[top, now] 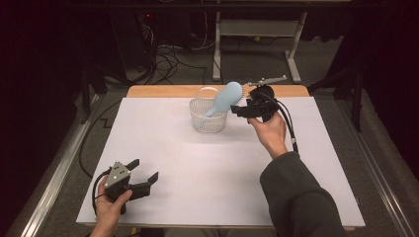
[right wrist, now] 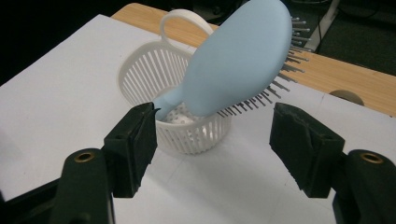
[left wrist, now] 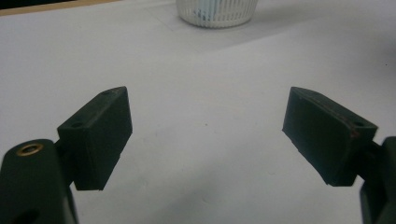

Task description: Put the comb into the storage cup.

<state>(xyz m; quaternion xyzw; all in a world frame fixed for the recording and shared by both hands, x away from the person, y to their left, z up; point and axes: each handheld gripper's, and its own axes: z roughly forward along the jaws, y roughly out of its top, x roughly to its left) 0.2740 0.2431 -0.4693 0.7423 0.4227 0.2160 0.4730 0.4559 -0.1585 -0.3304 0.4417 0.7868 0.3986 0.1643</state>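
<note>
**Desk:** Where was the hairbrush (top: 225, 98) when the shutter fell?

**Caption writer:** It stood handle-down in the white slotted basket (top: 207, 121) at the far middle of the white sheet (top: 217, 163); its pale blue head leaned out over the basket's rim toward your right gripper (top: 240, 109); the right gripper view caught the brush's smooth back facing the camera and its bristles (right wrist: 285, 70) pointing away, toward the wooden table edge (right wrist: 336, 77).

**Desk:** And your right gripper, did it have hold of anything?

**Caption writer:** No; you held it just beside the basket, its jaws standing apart with only the sheet and the basket's near wall between them; the brush head hung above and beyond the pads (right wrist: 133, 144), touching neither; your right hand (top: 269, 133) and dark sleeve (top: 296, 197) reached in from the lower right, the cable (top: 289, 123) trailing back along your wrist.

**Desk:** The left side?

**Caption writer:** You kept your left gripper (top: 146, 173) at the near left corner of the sheet, well apart from the basket; its jaws were spread wide and held nothing, bare sheet showing between the pads (left wrist: 100, 135) in the left gripper view; the basket's base (left wrist: 217, 11) sat far off at the top of that view.
</note>
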